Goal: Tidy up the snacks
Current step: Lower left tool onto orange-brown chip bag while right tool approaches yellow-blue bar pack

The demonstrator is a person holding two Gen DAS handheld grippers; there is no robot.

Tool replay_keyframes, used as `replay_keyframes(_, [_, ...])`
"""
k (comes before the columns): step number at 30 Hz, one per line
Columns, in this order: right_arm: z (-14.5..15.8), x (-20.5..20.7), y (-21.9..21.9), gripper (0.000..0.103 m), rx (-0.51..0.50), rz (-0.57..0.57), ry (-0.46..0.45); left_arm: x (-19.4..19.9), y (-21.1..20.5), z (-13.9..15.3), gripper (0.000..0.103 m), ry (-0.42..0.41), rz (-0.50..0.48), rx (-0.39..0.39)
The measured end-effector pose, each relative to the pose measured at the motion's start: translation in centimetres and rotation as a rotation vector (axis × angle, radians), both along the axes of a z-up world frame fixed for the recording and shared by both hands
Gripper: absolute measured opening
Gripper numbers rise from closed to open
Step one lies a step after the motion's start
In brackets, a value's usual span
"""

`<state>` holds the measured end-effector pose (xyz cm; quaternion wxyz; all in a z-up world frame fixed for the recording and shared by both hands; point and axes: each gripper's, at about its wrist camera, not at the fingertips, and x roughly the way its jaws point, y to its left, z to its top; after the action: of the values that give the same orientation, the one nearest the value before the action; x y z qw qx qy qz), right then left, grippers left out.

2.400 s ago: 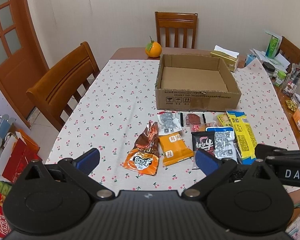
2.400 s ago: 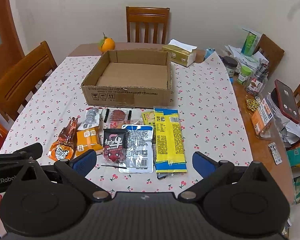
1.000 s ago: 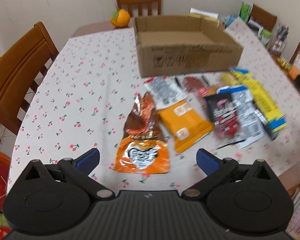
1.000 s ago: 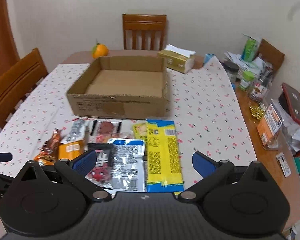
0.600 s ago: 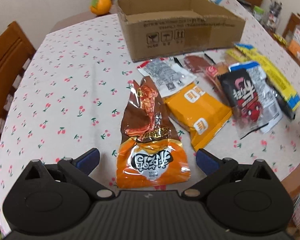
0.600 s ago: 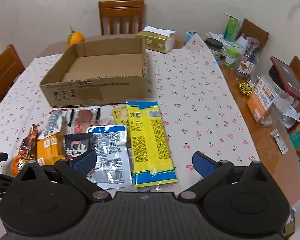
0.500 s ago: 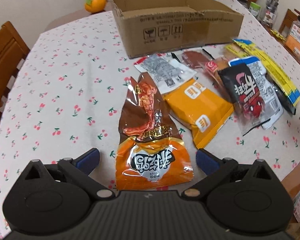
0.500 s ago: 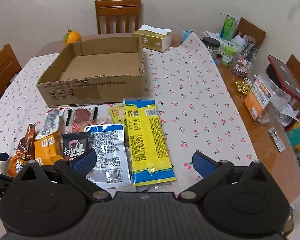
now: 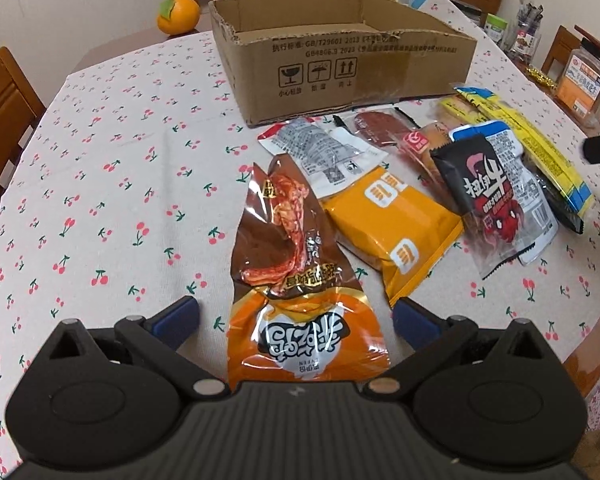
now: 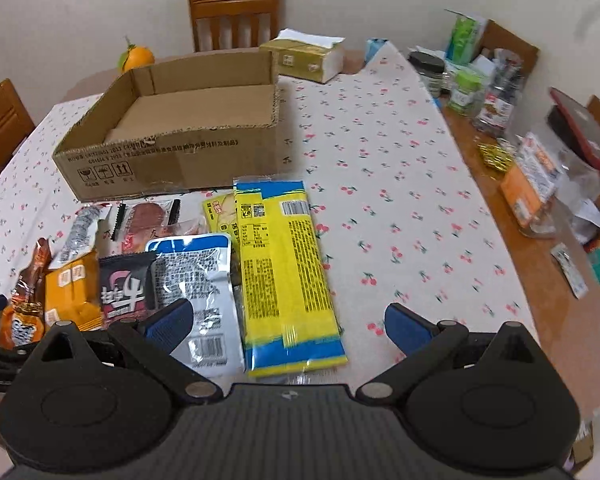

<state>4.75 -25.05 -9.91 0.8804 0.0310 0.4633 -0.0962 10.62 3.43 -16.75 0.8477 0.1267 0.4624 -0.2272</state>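
– Where are the snacks?
– By the bench's near edge, in front of the box [image 9: 340, 68]. The left gripper's [image 9: 296, 316] wide jaws sit around the orange bag [image 9: 300, 312].
– The right gripper [image 10: 288, 320]?
– Wide too, above the yellow pack [image 10: 284, 268].

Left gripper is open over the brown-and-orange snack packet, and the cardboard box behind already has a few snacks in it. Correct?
Not quite. The cardboard box is empty, as the right wrist view shows. The left gripper is open over the brown-and-orange snack packet.
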Motion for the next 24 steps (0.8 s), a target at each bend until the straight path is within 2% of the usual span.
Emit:
replay_keyframes(8, [-2.4, 3.0, -1.2, 0.103, 0.008, 0.136, 0.016, 0.5, -0.5, 0.5, 0.092, -0.014, -0.029, -0.004])
replay_keyframes(16, [-3.1, 3.7, -1.8, 0.097, 0.018, 0.174, 0.031, 0.9, -0.6, 0.7, 0.083, -0.012, -0.018, -0.025])
replay_keyframes(19, [-3.2, 3.7, -1.9, 0.093, 0.024, 0.182, 0.034, 0.6, -1.0, 0.8, 0.083, -0.04, -0.014, 0.007])
replay_keyframes(22, [-3.3, 4.0, -2.0, 0.092, 0.017, 0.187, 0.036, 0.6, -1.1, 0.8, 0.076, -0.03, 0.003, -0.007])
replay_keyframes(24, [-3.3, 4.2, -2.1, 0.091, 0.024, 0.191, 0.031, 0.5, -1.2, 0.9, 0.076, -0.032, 0.016, -0.007])
